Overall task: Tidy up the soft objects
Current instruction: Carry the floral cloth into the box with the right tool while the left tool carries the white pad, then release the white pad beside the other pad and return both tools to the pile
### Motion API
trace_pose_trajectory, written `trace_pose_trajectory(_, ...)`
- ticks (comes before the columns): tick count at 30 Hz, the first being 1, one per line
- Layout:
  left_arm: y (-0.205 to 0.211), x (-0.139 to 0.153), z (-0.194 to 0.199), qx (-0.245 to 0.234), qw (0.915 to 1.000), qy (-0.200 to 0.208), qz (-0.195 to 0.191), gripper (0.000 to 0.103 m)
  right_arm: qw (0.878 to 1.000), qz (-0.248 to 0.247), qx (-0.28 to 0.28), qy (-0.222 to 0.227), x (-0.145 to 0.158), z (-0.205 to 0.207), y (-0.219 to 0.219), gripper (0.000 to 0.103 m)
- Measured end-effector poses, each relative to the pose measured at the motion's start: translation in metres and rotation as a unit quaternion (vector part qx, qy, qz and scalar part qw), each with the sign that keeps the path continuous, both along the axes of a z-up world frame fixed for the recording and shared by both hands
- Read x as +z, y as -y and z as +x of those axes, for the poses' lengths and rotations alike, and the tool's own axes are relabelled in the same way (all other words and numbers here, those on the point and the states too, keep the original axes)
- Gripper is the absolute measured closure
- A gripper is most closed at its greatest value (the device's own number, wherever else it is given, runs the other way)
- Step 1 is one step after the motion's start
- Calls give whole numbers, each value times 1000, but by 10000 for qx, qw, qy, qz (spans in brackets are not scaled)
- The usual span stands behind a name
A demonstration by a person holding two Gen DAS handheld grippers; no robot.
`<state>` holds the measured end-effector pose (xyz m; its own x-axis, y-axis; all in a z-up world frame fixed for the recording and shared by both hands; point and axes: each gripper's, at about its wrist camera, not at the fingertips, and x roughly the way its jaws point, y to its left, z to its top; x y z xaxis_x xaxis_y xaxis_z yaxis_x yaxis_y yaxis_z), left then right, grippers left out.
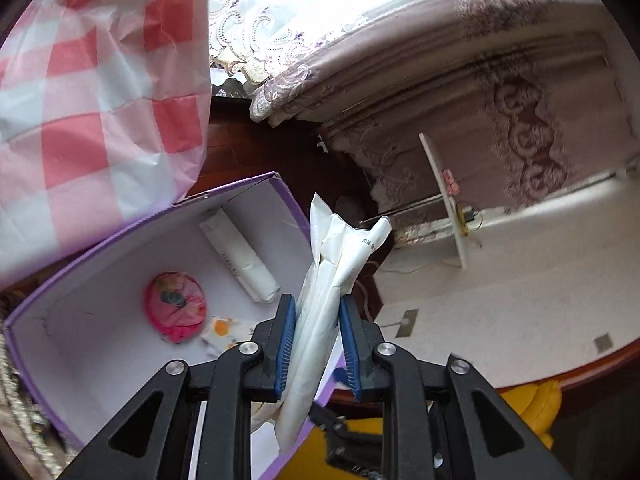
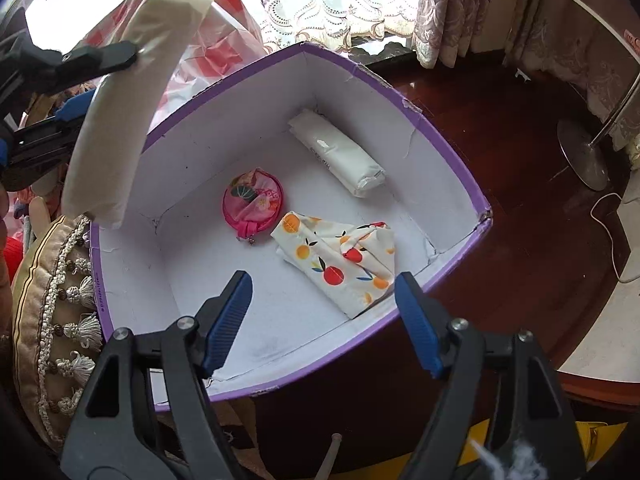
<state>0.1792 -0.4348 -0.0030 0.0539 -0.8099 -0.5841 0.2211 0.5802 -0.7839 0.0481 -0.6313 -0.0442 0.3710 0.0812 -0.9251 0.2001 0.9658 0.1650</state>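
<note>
A purple box with a white inside (image 2: 440, 132) stands open on the dark floor. In it lie a white soft packet (image 2: 336, 156), a round pink pouch (image 2: 253, 200) and a fruit-print cloth (image 2: 336, 256). My right gripper (image 2: 323, 277) hangs open just above the cloth, with nothing between its fingers. My left gripper (image 1: 317, 302) is shut on a second long white packet (image 1: 340, 256), held over the box's edge (image 1: 100, 240). The right wrist view shows that gripper (image 2: 100, 80) and its packet (image 2: 132, 92) at the box's left rim. The packet (image 1: 240, 256) and pouch (image 1: 175, 306) in the box show in the left wrist view too.
A red-and-white checked bag (image 2: 224, 12) sits behind the box on the left. A tasselled cushion (image 2: 52, 292) presses against the box's left side. Curtains (image 2: 460, 12), a metal stand base (image 2: 582, 152) and a white cable lie to the right on the wooden floor (image 2: 500, 200).
</note>
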Motion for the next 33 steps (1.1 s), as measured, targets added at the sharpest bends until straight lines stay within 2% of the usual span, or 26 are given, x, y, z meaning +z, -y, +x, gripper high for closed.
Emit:
trace_pose_trajectory(1, 4, -6, 0, 191, 9997, -115, 19, 69, 10000, -1, 4, -2, 0, 0, 0, 26)
trace_pose_trajectory(2, 9, -13, 2, 330, 9991, -254, 98, 49, 10000, -6, 11, 0, 0, 1, -1, 26)
trace_pose_trajectory(4, 11, -30, 5, 572, 9965, -469, 393, 33, 10000, -15, 26, 3, -1, 2, -2, 26)
trace_pose_trajectory(5, 10, -37, 4, 671, 9953, -534, 454, 33, 10000, -10, 30, 10, -1, 2, -2, 26)
trace_pose_trajectory(8, 8, -51, 0, 496, 9951, -712, 469, 33, 10000, 9, 11, 31, -1, 1, -2, 26)
trace_pose_trajectory(13, -8, -42, -7, 385, 9970, -481, 470, 33, 10000, 30, 12, -17, -1, 2, -5, 26)
trace_pose_trajectory(15, -15, -35, -12, 361, 9977, -290, 486, 33, 10000, 20, 31, -40, -1, 4, -8, 26)
trace_pose_trajectory(18, -22, -18, -23, 308, 9976, 228, 581, 33, 10000, 16, 93, 2, 3, 6, -14, 26)
trace_pose_trajectory(23, -38, 14, -44, 252, 9876, 1312, 825, 33, 9997, -36, 206, 145, 14, 11, -29, 26)
trace_pose_trajectory(26, -53, 28, -48, 302, 9859, 1495, 683, 33, 9992, -74, 310, 255, 24, 16, -43, 26)
trace_pose_trajectory(33, -102, 49, -57, 673, 9758, 1933, 767, 33, 9943, 9, 759, 745, 56, 30, -88, 25)
